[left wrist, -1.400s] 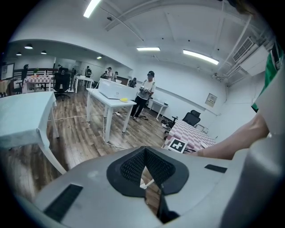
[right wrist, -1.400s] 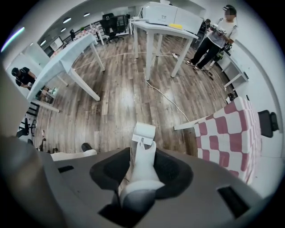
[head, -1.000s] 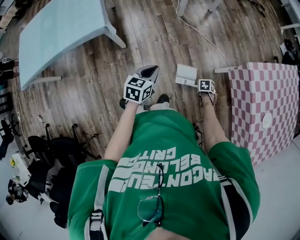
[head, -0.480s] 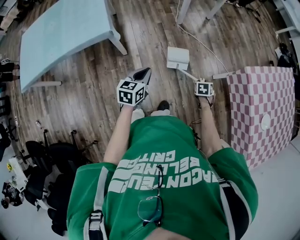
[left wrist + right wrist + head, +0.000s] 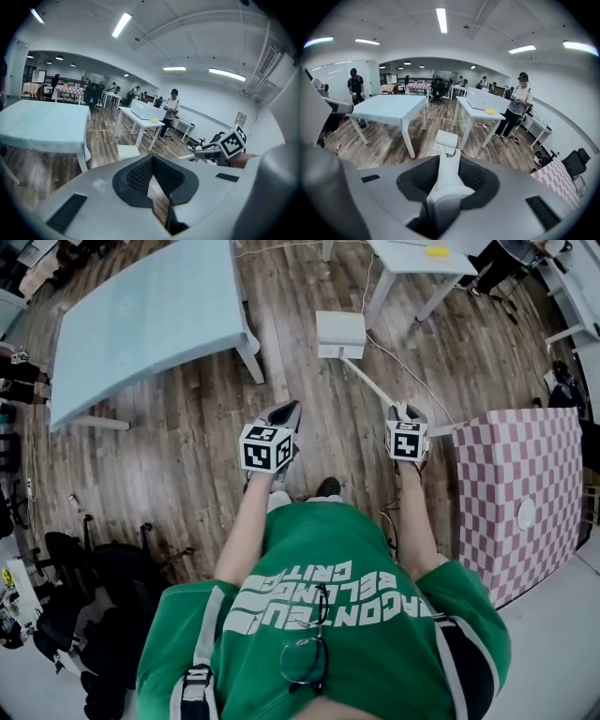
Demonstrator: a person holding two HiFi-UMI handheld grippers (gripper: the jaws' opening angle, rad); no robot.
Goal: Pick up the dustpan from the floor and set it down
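Note:
The white dustpan (image 5: 340, 334) hangs above the wooden floor, its long handle (image 5: 370, 382) running back to my right gripper (image 5: 401, 412). In the right gripper view the handle (image 5: 448, 176) lies between the dark pads with the jaws shut on it, and the pan (image 5: 446, 139) points away and down. My left gripper (image 5: 286, 412) is held to the left at about the same height. Its jaws meet at the tip (image 5: 152, 157) with nothing between them. The left gripper view also shows the pan (image 5: 127, 151) and the right gripper's marker cube (image 5: 233, 140).
A light blue table (image 5: 141, 315) stands at the left and a white table (image 5: 412, 254) beyond the dustpan. At the right is a pink checkered box (image 5: 520, 474). A cable (image 5: 405, 367) crosses the floor. Black chairs (image 5: 103, 559) stand behind at the left. People stand in the background (image 5: 520, 108).
My right gripper has risen and swung the dustpan up off the floor and farther forward. My left gripper has drifted a little and stays without a load.

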